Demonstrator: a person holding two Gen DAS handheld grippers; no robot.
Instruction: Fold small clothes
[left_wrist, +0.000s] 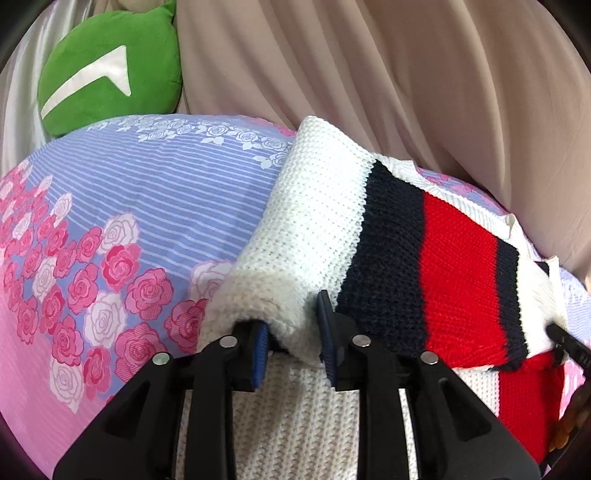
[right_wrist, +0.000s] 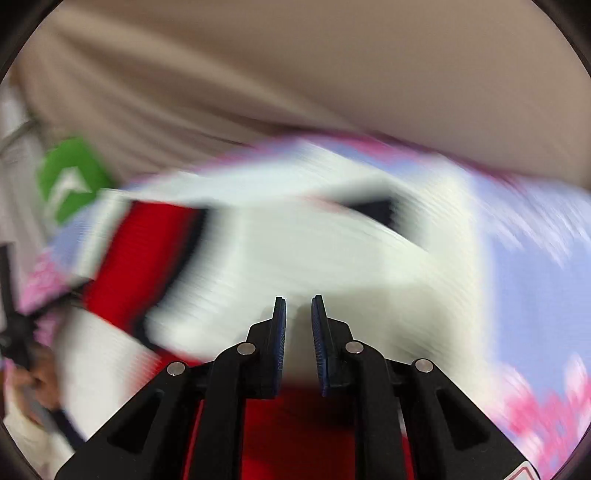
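Observation:
A white knit sweater with navy and red stripes lies on the bed, one part folded back over the rest. My left gripper is shut on a thick white fold at the near edge, with both blue pads against the cloth. At the far right a black finger of the other gripper touches the striped flap's corner. The right wrist view is heavily blurred. There my right gripper hangs over the sweater with its pads almost together. Whether cloth is pinched between them I cannot tell.
The bed sheet is lilac with pink and white roses. A green plush cushion lies at the back left, also seen in the right wrist view. Beige draped fabric closes off the back. A person's hand shows at the left edge.

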